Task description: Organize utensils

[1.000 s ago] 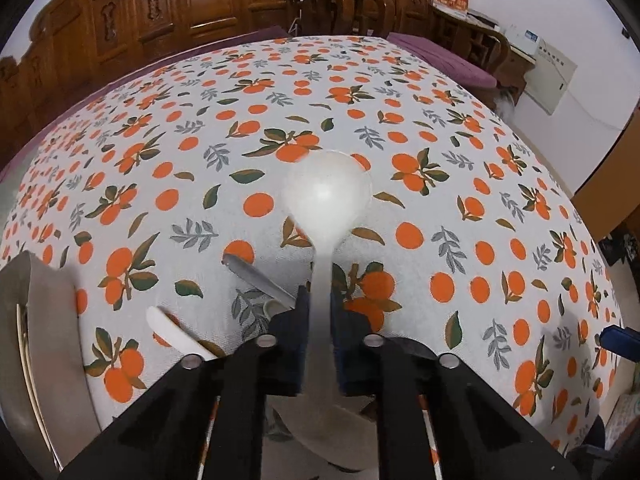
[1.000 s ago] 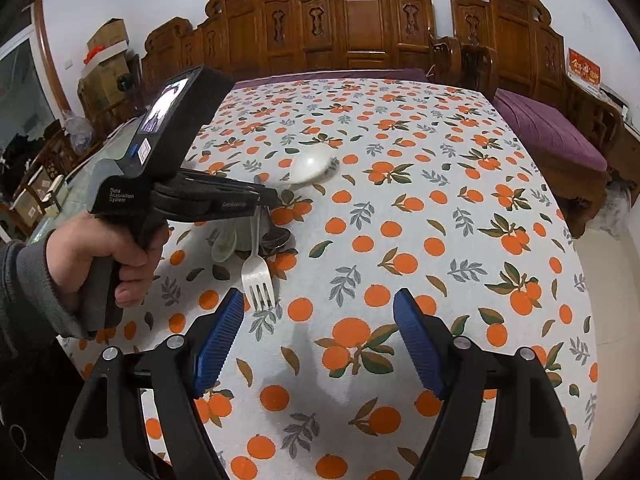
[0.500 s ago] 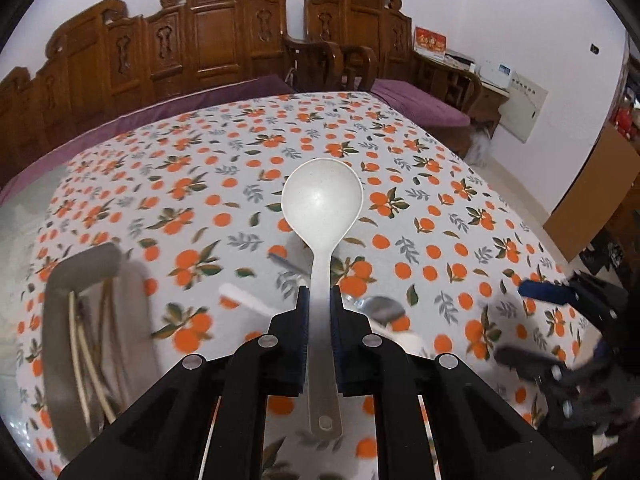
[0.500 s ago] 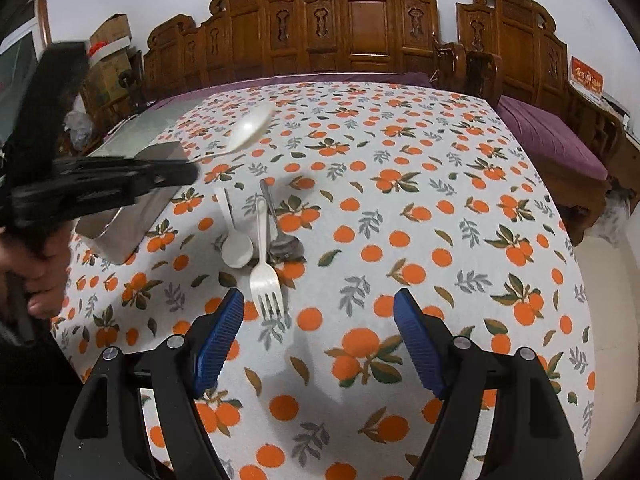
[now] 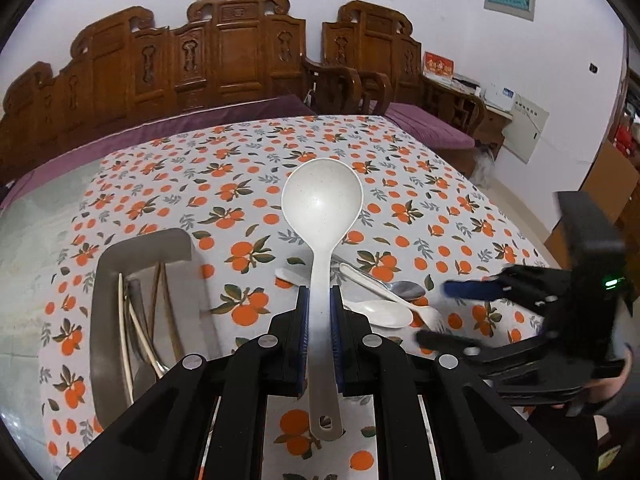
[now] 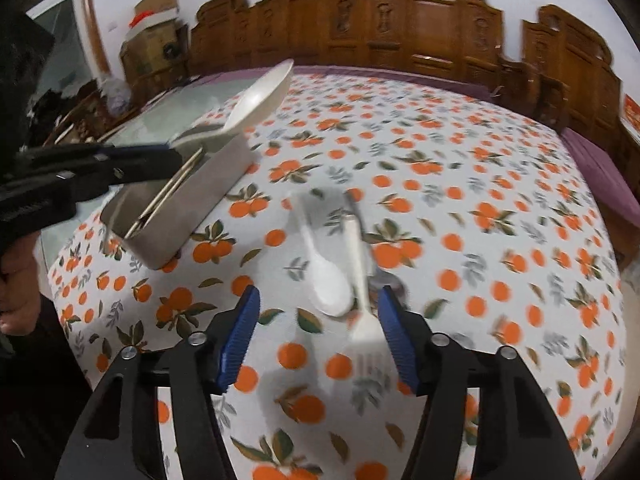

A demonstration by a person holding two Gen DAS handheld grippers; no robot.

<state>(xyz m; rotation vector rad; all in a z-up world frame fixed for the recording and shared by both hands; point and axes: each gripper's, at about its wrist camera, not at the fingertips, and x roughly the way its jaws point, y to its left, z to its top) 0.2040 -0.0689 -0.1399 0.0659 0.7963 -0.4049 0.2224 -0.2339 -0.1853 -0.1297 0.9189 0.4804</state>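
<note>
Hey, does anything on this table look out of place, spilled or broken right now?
Nothing spilled or broken. A white spoon, a white fork and a metal spoon lie loose on the tablecloth, outside the grey utensil box.

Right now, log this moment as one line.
left gripper: shut on ladle | right gripper: open, closing over fork | tray: holds chopsticks

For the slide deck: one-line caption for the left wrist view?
Left gripper holds a white ladle above the floral tablecloth, grey utensil box to its left.
</note>
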